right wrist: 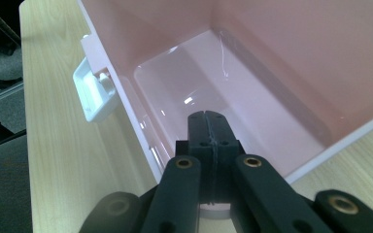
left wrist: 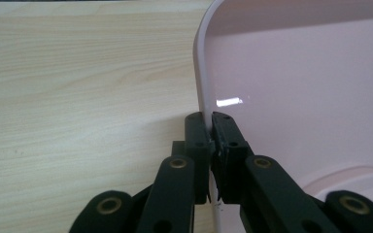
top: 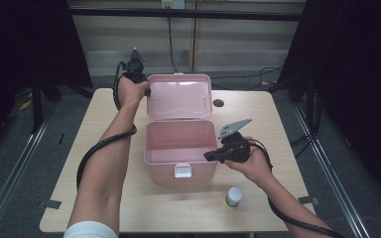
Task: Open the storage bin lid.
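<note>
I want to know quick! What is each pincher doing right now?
Left gripper: shut on the edge of the pink box's lid.
Right gripper: shut, with nothing visible between its tips, poised over the open pink box.

High view overhead; gripper views close on box (top: 179,144)

The pink box (top: 178,148) and its raised lid (top: 179,96) fill the tabletop's (top: 104,198) middle. A small jar (top: 233,196) stands near the front edge. The left side is free.

Pink box (top: 179,144): glossy smooth plastic. Table (top: 104,198): matt pale wood grain. Latch (right wrist: 95,92): white plastic.
</note>
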`<action>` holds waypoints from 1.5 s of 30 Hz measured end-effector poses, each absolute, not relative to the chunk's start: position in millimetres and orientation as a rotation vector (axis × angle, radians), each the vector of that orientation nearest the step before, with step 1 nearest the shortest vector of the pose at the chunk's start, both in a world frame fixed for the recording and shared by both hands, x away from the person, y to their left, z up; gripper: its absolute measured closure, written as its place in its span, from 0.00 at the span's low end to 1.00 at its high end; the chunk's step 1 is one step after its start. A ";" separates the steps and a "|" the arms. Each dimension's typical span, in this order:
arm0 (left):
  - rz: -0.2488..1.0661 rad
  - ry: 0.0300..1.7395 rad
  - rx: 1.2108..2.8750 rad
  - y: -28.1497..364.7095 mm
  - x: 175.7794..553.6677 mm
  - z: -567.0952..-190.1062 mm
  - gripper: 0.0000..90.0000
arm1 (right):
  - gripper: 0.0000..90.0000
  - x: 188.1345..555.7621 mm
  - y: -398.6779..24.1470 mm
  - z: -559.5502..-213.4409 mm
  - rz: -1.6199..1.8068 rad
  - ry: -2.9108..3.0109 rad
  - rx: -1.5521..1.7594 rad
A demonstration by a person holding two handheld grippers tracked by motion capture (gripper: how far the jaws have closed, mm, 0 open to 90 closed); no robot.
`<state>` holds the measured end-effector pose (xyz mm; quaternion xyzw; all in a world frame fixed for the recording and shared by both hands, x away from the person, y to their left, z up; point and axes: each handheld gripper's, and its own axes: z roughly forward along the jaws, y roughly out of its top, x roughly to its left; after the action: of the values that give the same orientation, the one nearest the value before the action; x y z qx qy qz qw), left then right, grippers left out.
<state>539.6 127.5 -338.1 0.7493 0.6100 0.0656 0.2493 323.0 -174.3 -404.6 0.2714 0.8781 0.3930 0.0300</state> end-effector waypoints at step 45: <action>0.138 1.702 2.069 126.7 545.0 -378.2 0.93 | 1.00 316.1 -167.6 -408.1 1.244 2.724 0.817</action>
<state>545.0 126.7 -378.2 0.7511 0.6177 0.0502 0.2274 316.1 -167.6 -408.1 0.2633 0.8774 0.4007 0.0188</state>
